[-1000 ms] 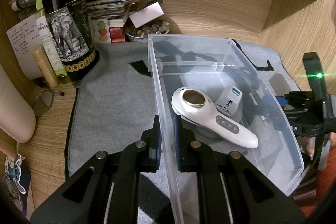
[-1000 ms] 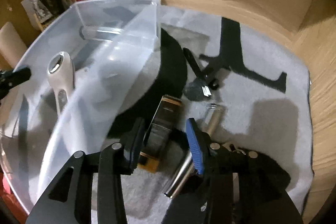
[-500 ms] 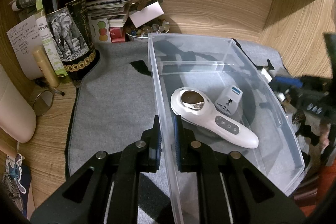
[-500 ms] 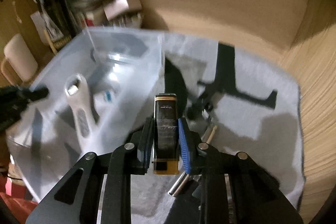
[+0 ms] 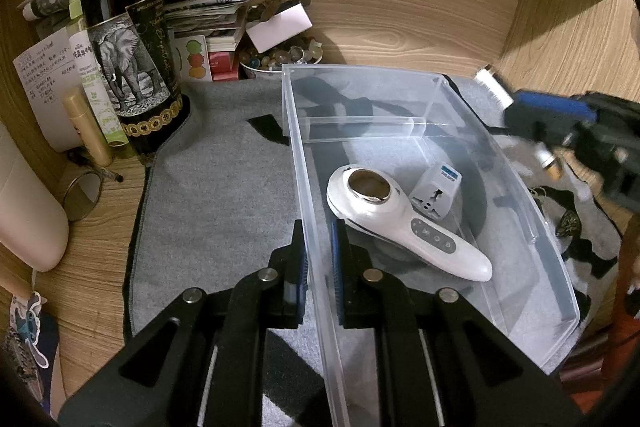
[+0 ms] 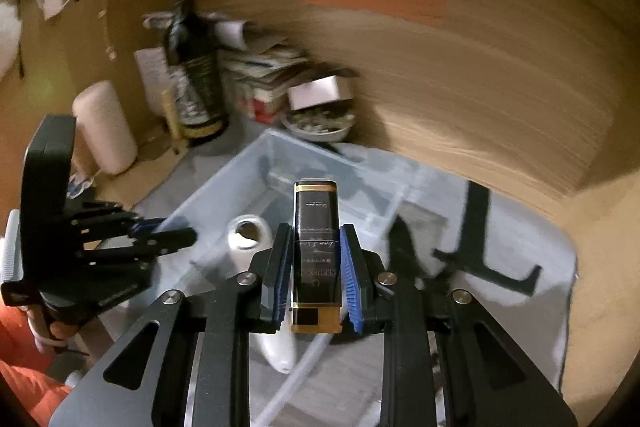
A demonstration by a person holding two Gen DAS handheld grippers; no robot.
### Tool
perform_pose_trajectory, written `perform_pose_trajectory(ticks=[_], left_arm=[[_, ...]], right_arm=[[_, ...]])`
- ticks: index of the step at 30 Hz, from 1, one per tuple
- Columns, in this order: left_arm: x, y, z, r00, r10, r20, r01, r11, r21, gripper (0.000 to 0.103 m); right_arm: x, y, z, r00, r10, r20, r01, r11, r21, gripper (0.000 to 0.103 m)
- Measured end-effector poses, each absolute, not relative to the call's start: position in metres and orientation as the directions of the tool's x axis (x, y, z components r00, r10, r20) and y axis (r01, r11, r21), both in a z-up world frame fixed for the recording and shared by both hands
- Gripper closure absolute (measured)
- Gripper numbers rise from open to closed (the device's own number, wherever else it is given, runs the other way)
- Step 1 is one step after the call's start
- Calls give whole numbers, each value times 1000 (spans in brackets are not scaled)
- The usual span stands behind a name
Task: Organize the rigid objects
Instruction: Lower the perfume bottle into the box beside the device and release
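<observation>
Wooden worktop: left hand-held gripper (image 5: 318,259) pinches the clear bin (image 5: 532,227) wall; right hand-held gripper (image 6: 316,263) clamps a black-and-gold box (image 6: 316,247) above it.

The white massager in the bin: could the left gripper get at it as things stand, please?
Probably not yet: the left gripper is shut on the bin wall. Once released, the way looks free, since the massager lies uncovered beside the adapter.

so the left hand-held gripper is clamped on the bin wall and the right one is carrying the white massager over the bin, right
Not quite. The right hand-held gripper is carrying a black and gold box, as the right wrist view shows. The white massager already lies inside the bin. The left hand-held gripper is indeed clamped on the bin wall.
</observation>
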State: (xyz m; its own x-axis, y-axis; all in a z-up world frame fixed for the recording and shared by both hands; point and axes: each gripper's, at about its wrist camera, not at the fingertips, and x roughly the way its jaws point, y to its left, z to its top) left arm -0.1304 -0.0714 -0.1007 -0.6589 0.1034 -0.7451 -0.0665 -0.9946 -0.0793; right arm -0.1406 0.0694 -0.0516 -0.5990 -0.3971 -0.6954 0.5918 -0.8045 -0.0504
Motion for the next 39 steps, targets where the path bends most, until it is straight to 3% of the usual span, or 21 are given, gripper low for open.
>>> perform_pose_trajectory(ticks=[11, 17, 21, 24, 28, 33, 39], left_arm=[[-130, -71, -101, -659, 107, -745, -68, -994, -83, 92], [-130, -71, -101, -658, 105, -746, -66, -994, -81, 92], [-129, -71, -101, -659, 107, -744, -66, -994, -84, 92], [-130, -71, -101, -659, 106, -745, -65, -994, -83, 92], [-130, -71, -101, -658, 105, -745, -66, -994, -83, 92], [-130, -71, -101, -659, 105, -745, -67, -994, -82, 92], [-130, -71, -101, -658, 105, -745, -66, -994, -81, 92]], right_arm=[[-161, 45, -95, -488, -353, -799, 641, -766, -53, 81], [-165, 45, -101, -475, -340, -812, 637, -769, -51, 81], [-160, 50, -94, -509, -336, -793, 621, -781, -68, 63], [-156, 56, -85, -542, -333, -772, 608, -790, -85, 60], [-149, 70, -71, -617, -313, -722, 560, -819, -124, 35], [-143, 97, -52, -688, -284, -667, 487, -863, -135, 20], [-140, 137, -46, -723, -210, -658, 383, -915, -129, 19]])
